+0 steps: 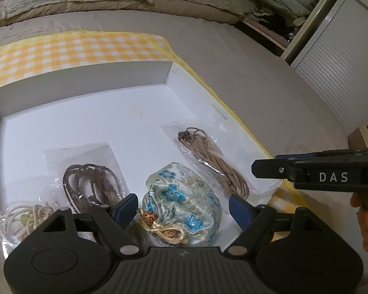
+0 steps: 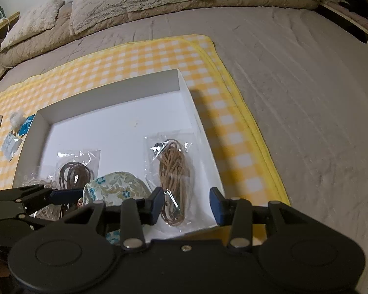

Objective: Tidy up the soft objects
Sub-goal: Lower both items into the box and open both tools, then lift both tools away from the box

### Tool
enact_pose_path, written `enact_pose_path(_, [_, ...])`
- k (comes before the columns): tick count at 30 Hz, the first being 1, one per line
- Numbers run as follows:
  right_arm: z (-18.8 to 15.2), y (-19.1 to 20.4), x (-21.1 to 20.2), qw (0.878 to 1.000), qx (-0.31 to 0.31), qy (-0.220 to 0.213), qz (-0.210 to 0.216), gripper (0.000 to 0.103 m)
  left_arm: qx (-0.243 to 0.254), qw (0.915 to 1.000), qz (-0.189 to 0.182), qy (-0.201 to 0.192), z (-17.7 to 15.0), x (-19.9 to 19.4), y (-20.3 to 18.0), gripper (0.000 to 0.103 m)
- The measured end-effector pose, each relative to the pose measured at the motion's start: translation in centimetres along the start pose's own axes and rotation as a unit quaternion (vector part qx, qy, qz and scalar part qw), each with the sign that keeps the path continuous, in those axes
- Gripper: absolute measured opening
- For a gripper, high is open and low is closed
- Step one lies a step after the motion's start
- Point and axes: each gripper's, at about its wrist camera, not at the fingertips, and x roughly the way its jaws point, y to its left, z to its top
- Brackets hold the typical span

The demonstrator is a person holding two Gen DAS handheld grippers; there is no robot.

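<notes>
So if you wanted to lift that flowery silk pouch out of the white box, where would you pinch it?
Probably at the gathered neck of the embroidered pouch, just above its gold drawstring knot, coming from the near side. There the fabric is bunched narrow; the body is puffy and wide. The left gripper already straddles it, open.

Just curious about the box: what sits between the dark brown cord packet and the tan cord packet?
The flowered drawstring pouch lies between the dark brown cord packet and the tan cord packet, toward the box's near edge. The left wrist view shows it best.
</notes>
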Motion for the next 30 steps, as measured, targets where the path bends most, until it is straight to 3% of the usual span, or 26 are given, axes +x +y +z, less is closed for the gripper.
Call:
enact_pose_path(16, [-0.2, -0.1, -2.8, 1.0, -0.001, -0.029, 0.006, 0.043, 0.012, 0.9996, 0.012, -0.024, 0.4, -4.1, -0.4, 0.085])
enact_pose_path(30, [-0.8, -0.4, -5.7, 0.998, 0.002, -0.07, -0.003, 0.075, 0.008, 0.9965, 0.054, -0.064, 0.9, -8.9, 0.5, 0.099])
